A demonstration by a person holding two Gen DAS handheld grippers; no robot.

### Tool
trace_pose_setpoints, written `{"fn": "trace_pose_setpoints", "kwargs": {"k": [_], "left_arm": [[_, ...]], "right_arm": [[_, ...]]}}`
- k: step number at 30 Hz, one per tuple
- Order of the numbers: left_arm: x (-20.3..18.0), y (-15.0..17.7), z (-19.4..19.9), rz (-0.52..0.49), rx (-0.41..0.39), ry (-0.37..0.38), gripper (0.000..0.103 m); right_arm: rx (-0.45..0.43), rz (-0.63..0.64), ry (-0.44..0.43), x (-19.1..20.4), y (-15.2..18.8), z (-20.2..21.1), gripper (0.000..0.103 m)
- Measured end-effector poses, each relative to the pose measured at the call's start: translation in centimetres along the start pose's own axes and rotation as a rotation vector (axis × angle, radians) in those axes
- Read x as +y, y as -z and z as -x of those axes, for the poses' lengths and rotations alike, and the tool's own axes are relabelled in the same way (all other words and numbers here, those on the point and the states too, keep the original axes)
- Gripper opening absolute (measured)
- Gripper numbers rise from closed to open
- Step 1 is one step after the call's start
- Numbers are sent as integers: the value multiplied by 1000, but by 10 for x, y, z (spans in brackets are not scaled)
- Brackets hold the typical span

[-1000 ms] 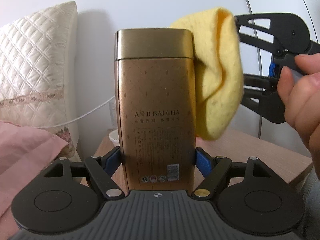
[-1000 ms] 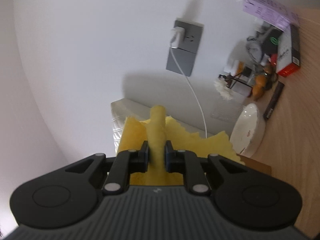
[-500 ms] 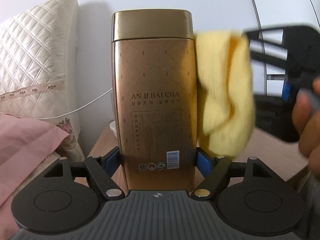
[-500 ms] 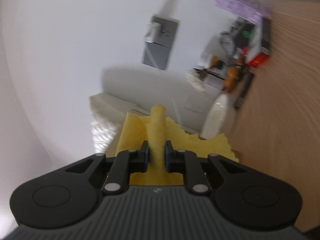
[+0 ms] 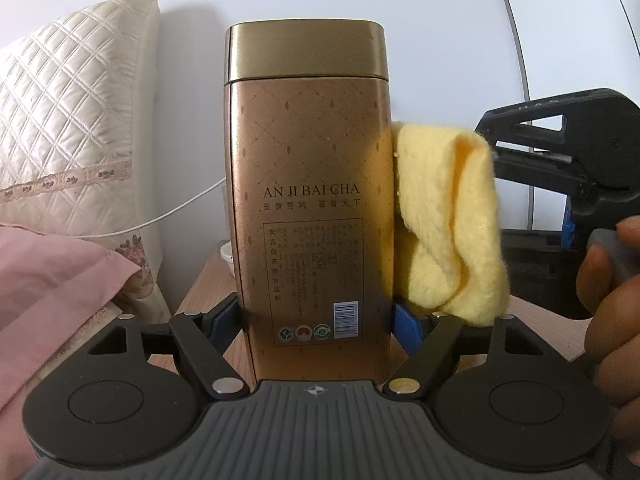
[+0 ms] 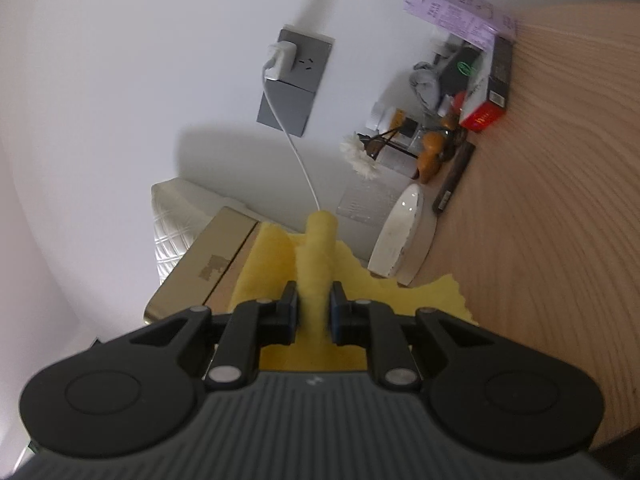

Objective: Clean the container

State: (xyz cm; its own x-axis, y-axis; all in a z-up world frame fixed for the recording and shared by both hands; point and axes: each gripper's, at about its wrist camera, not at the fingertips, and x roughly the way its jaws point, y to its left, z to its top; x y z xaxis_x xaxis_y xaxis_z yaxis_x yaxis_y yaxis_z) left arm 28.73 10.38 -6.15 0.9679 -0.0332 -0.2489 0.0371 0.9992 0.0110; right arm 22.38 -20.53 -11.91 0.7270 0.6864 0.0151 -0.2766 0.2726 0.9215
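Observation:
A tall golden tea tin (image 5: 308,200) with a lid stands upright in my left gripper (image 5: 316,320), which is shut on its lower sides. My right gripper (image 6: 314,306) is shut on a folded yellow cloth (image 6: 316,256). In the left wrist view the cloth (image 5: 448,220) presses against the tin's right side at mid height, with the right gripper (image 5: 560,184) and a hand behind it. In the right wrist view the tin (image 6: 204,268) lies left of the cloth.
A wooden bedside table (image 6: 540,200) holds a white bowl (image 6: 400,236), boxes and small items (image 6: 452,112). A wall socket with a white charger cable (image 6: 288,80) is behind. A quilted pillow (image 5: 68,128) and pink bedding (image 5: 48,280) are at left.
The cloth and right gripper have moved down the tin's right side, from near the lid to mid height. The tin stays held in the left gripper.

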Motion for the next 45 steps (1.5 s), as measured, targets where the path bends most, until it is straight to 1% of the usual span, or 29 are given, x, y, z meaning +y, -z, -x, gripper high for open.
{"fn": "trace_pose_setpoints", "kwargs": {"k": [1, 5, 8, 10, 11, 14, 17, 20, 22, 24, 27, 29, 30, 32, 33, 34, 36, 41, 43, 45], "left_arm": [[0, 0, 0, -1, -1, 0, 80], [1, 0, 1, 17, -2, -3, 80], [0, 2, 2, 4, -8, -4, 80], [-2, 3, 3, -4, -11, -8, 80], [-3, 3, 2, -5, -11, -9, 80], [-4, 4, 1, -8, -12, -11, 80], [-4, 5, -1, -15, -14, -8, 80], [-4, 4, -2, -15, -13, -3, 80], [-4, 4, -2, -17, -11, 2, 80], [-5, 4, -2, -18, -10, 6, 80], [-5, 4, -3, -17, -8, 7, 80], [-13, 10, 5, -21, -11, 8, 80], [-17, 13, 9, -23, -12, 9, 80], [-18, 14, 10, -24, -10, 10, 80], [-20, 15, 11, -25, -9, 10, 80], [-20, 15, 11, -23, -8, 11, 80], [-21, 16, 12, -22, -6, 13, 80], [-23, 18, 12, -27, -4, 20, 80], [-26, 19, 14, -24, -3, 18, 80], [-25, 18, 12, -23, -1, 17, 80]], "right_arm": [[-1, 4, -8, 2, 0, 1, 16], [-5, 2, -92, 18, -4, -1, 16], [-21, 17, -124, 28, -8, -1, 16], [-25, 26, -120, 25, -8, 2, 16], [-19, 20, -104, 19, -8, 1, 16], [5, -23, -23, -2, -6, 0, 16], [16, -77, 18, -16, -5, 0, 16], [2, -65, -16, -8, -9, -1, 16], [-9, -65, -74, 2, -15, -2, 16], [-20, -64, -105, 9, -21, -5, 16], [-25, -40, -103, 10, -25, -9, 16], [-20, -50, -59, 0, -23, -10, 16], [-13, -76, -33, -8, -21, -10, 16], [2, -112, 15, -20, -19, -11, 16], [4, -110, 27, -23, -18, -11, 16], [4, -108, 28, -23, -18, -12, 16], [-1, -97, 4, -19, -22, -13, 16], [-7, -67, -106, -6, -36, -17, 16], [-3, -23, -92, -2, -37, -17, 16], [5, -46, -61, -11, -34, -17, 16]]}}
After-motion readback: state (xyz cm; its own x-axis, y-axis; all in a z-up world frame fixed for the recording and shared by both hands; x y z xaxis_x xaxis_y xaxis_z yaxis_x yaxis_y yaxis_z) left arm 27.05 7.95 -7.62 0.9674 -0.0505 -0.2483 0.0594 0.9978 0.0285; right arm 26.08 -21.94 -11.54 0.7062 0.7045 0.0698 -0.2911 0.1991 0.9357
